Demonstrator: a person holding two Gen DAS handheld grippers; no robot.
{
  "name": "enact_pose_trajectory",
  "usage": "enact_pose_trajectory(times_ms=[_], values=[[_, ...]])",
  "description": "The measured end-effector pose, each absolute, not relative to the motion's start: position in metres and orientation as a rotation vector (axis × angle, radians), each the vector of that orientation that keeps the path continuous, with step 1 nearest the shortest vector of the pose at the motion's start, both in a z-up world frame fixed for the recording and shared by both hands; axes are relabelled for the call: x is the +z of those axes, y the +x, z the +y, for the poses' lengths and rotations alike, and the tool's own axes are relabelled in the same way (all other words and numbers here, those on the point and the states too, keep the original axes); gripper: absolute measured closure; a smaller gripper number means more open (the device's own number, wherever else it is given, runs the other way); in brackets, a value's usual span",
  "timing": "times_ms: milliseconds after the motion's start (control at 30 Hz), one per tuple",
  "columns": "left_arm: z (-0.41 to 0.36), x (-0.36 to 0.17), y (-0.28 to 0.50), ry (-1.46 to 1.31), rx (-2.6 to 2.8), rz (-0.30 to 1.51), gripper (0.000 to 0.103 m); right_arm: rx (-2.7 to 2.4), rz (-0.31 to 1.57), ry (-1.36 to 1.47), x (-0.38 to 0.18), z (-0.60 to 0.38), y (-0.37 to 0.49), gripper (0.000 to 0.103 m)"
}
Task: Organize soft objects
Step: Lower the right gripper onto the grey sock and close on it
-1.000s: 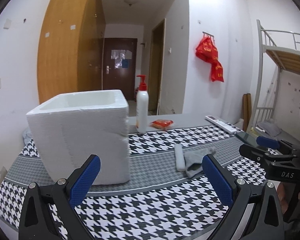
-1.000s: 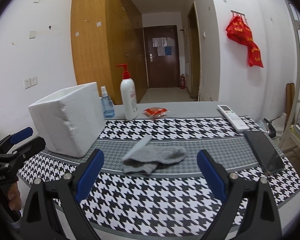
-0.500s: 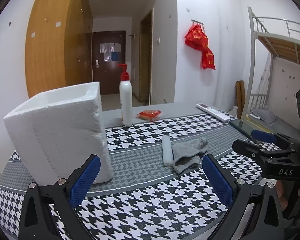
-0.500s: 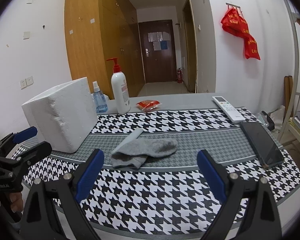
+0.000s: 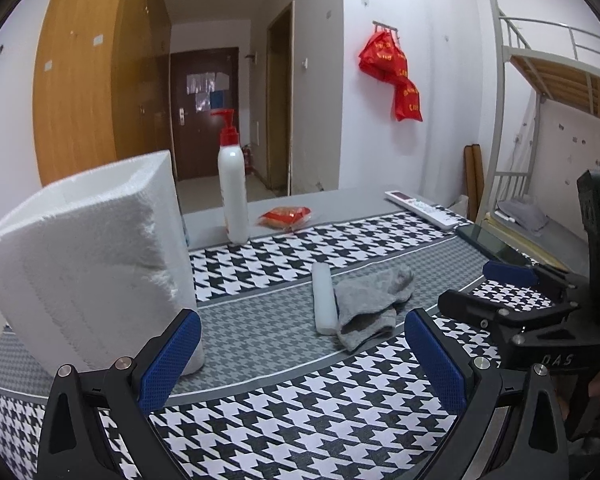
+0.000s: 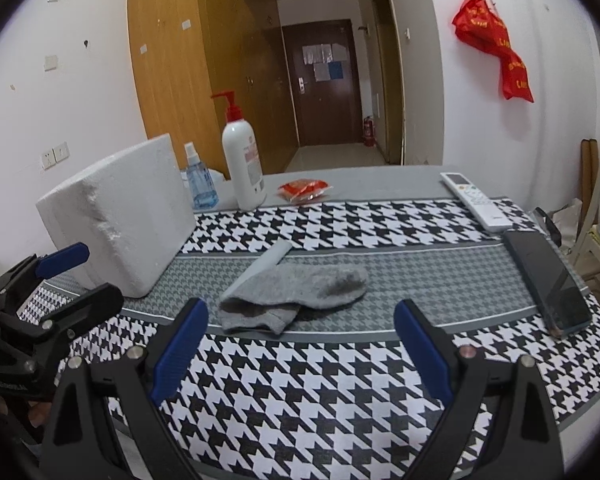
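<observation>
Since the earlier frames both cameras have come closer to the table: the grey sock [image 6: 296,294] now fills more of the right wrist view, and in the left wrist view the foam box [image 5: 88,264] has slid toward the left edge and looms larger. The things on the cloth have not moved.

Left gripper [image 5: 300,356]: jaws spread wide, blue pads [image 5: 168,360] apart, nothing between them, hovering over the near edge of the tabletop. The left pad sits just in front of the box's near corner; contact cannot be judged from this angle.

Right gripper [image 6: 300,344]: also wide open and empty, poised above the near edge with the sock lying between and beyond its pads, not touched.

The sock lies crumpled on the grey band of the houndstooth cloth [image 6: 320,392], mid-table, with a pale tube [image 6: 266,262] touching its far-left side.

The white foam box stands at the left end of the tabletop, open at the top; its inside is not visible. Behind it, along the far edge: a blue spray bottle [image 6: 198,180], a pump bottle [image 6: 244,160], a red packet [image 6: 304,190]. At the right end lie a remote [image 6: 476,200] and a phone [image 6: 548,284].
</observation>
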State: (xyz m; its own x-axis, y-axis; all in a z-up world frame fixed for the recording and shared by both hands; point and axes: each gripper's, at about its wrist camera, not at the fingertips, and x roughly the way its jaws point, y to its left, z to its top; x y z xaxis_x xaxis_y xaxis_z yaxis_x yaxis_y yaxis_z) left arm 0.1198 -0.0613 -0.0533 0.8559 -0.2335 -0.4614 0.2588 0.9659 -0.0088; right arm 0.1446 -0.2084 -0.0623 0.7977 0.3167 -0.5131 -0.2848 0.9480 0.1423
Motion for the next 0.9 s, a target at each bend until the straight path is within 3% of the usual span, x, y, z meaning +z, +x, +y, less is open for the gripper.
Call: enact_pose_trajectory(times_ms=[900], values=[[-0.053, -0.076, 0.175, 0.029, -0.232, 0.625, 0.001, 0.399, 0.733, -0.073, -0.084, -0.17, 0.214, 0.007]])
